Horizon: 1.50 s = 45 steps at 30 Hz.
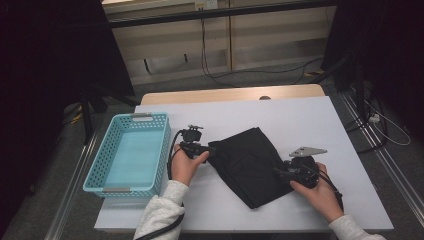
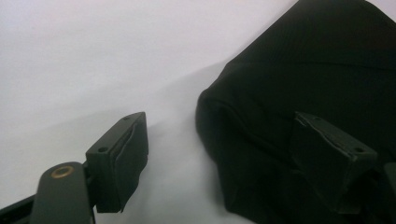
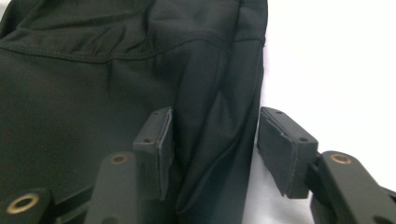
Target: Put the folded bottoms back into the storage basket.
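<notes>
Straddling the folded black garment [image 1: 250, 165] mid-table, I keep my right gripper [image 3: 215, 149] half-open over its three-o'clock fold for pinching, left gripper [image 2: 224, 158] wide at its nine-o'clock corner.

A white-topped table [image 1: 310, 120] with a wooden far edge stood on grey carpet [image 1: 260, 80]. Beyond it ran a pale wall panel [image 1: 260, 40] with dangling cables [image 1: 207, 55]; dark drapes [image 1: 45, 75] flanked both sides.
</notes>
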Motion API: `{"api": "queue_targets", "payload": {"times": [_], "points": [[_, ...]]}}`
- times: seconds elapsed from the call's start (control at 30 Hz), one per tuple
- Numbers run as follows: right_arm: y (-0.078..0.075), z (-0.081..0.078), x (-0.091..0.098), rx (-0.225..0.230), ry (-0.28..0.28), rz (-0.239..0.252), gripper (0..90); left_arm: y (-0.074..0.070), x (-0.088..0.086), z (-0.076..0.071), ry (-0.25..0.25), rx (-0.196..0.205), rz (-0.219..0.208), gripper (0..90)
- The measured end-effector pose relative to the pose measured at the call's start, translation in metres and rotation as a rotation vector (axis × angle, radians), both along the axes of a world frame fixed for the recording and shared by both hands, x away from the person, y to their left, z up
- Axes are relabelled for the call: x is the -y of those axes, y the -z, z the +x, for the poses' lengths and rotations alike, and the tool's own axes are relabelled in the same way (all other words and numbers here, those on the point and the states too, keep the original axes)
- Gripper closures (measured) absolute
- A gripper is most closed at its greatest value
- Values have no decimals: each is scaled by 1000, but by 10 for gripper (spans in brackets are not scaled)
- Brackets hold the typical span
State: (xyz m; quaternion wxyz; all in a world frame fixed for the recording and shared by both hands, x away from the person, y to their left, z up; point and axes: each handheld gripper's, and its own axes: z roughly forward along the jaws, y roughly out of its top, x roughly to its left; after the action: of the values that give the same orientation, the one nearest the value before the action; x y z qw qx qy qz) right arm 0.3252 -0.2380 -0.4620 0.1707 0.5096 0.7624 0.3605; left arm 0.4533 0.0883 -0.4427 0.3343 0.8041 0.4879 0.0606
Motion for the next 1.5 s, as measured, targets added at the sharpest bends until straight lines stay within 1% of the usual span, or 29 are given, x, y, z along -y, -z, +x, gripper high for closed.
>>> {"api": "queue_targets", "payload": {"times": [0.07, 0.13, 0.17, 0.23, 0.27, 0.3, 0.33, 0.37, 0.4, 0.47, 0.5, 0.53, 0.63, 0.67, 0.7, 0.77, 0.87, 0.9, 0.93, 0.97, 1.0, 1.03, 1.1, 1.13, 1.17, 1.23, 1.27, 1.33, 1.5], "points": [[-1, -1, -2, -5, -1, 4, 521, 1, 6, 1, -3, -15, -13, 192], [0, -2, -2, -4, -2, 13, 555, 3, 13, 2, 0, -39, -13, 192], [0, -3, -2, -8, -1, 21, 582, 3, 16, 2, -3, -40, -4, 186], [0, -3, -2, -13, -2, 37, 626, 2, 21, 1, -9, -31, 49, 236], [0, -4, -3, -15, -7, 43, 669, 0, 23, 1, -8, -40, 49, 306], [0, -4, -3, -21, -13, 59, 708, 0, 23, 1, -10, -51, 45, 392], [0, -5, -3, -25, -14, 73, 730, -1, 23, 0, -11, -55, 54, 432], [0, -5, -3, -28, -13, 75, 736, -2, 23, 0, -12, -65, 65, 485], [1, -5, -4, -24, -13, 77, 748, -3, 23, 0, -12, -87, 60, 579], [0, -6, -5, -21, -12, 78, 761, -4, 21, 1, -5, -128, 50, 690], [0, -6, -5, -19, -13, 77, 766, -4, 22, 1, -6, -160, 31, 734], [0, -6, -6, -20, -12, 75, 770, -4, 22, 2, 2, -166, 38, 760], [-1, -7, -7, -14, -9, 70, 781, -7, 23, 5, 4, -206, 43, 788], [-1, -7, -8, -12, -10, 67, 785, -9, 23, 7, 8, -219, 51, 798], [-2, -7, -8, -15, -10, 71, 786, -12, 22, 9, 12, -234, 64, 805], [-4, -6, -9, -15, -15, 70, 788, -16, 21, 12, 18, -257, 71, 813], [-6, -7, -12, 4, -24, 69, 791, -26, 19, 18, 27, -283, 88, 817], [-8, -8, -14, 9, -26, 72, 792, -30, 19, 20, 27, -284, 97, 818], [-10, -8, -16, 22, -30, 65, 793, -34, 19, 21, 34, -294, 108, 818], [-11, -8, -18, 24, -33, 69, 793, -38, 19, 23, 38, -307, 114, 819], [-12, -8, -19, 27, -36, 71, 794, -41, 19, 25, 36, -310, 122, 820], [-13, -8, -21, 30, -37, 75, 794, -45, 18, 26, 37, -327, 134, 821], [-15, -8, -24, 32, -48, 85, 794, -51, 17, 30, 41, -346, 146, 822], [-16, -9, -26, 34, -50, 89, 795, -55, 16, 32, 41, -365, 158, 823], [-17, -9, -28, 38, -54, 88, 795, -58, 16, 34, 45, -373, 165, 823], [-19, -8, -31, 51, -58, 91, 795, -65, 14, 38, 44, -393, 200, 824], [-21, -8, -33, 54, -62, 99, 795, -68, 13, 40, 47, -402, 207, 825], [-23, -7, -37, 65, -66, 103, 795, -74, 10, 43, 53, -417, 230, 825], [-28, -7, -48, 92, -78, 111, 795, -88, 3, 48, 50, -429, 251, 827]]}}
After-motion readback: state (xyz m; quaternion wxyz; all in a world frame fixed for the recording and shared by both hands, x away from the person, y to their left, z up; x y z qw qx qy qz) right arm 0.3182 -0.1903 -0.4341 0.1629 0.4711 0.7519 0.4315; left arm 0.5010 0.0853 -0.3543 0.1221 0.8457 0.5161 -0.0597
